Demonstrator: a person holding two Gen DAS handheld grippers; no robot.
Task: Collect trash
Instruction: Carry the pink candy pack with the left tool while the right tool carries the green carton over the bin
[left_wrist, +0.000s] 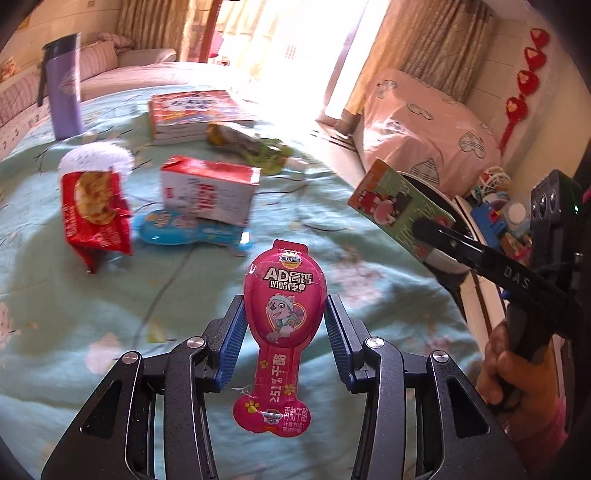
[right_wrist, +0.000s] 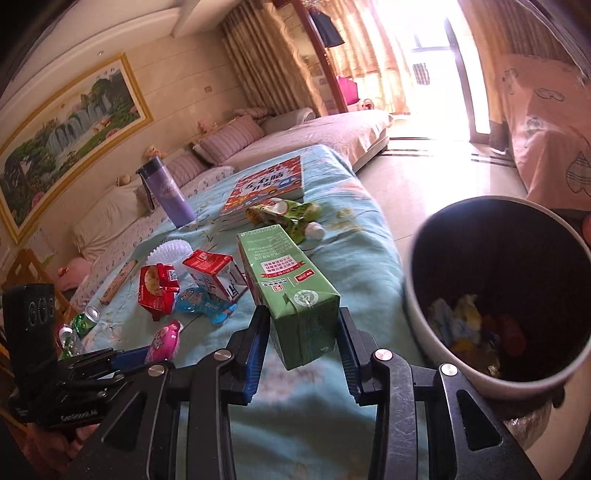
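My left gripper (left_wrist: 284, 328) is shut on a pink cheese-stick wrapper (left_wrist: 284, 302), held upright above the teal tablecloth (left_wrist: 110, 332). In the right wrist view the same gripper (right_wrist: 125, 360) and pink wrapper (right_wrist: 164, 339) sit at the lower left. My right gripper (right_wrist: 301, 328) is shut on a green drink carton (right_wrist: 288, 288), lifted off the cloth. To its right is a trash bin (right_wrist: 419, 314), white outside and dark inside, with several wrappers at its bottom. The left wrist view shows the carton (left_wrist: 395, 199) at the right, in front of the bin.
On the cloth lie a red snack bag (right_wrist: 157, 286), a red-white carton (right_wrist: 214, 273), a blue wrapper (right_wrist: 203, 304), a green pouch (right_wrist: 288, 214) and a white paper liner (right_wrist: 170, 249). Books (right_wrist: 266, 188), a purple bottle (right_wrist: 170, 195) and green cans (right_wrist: 86, 319) stand farther off.
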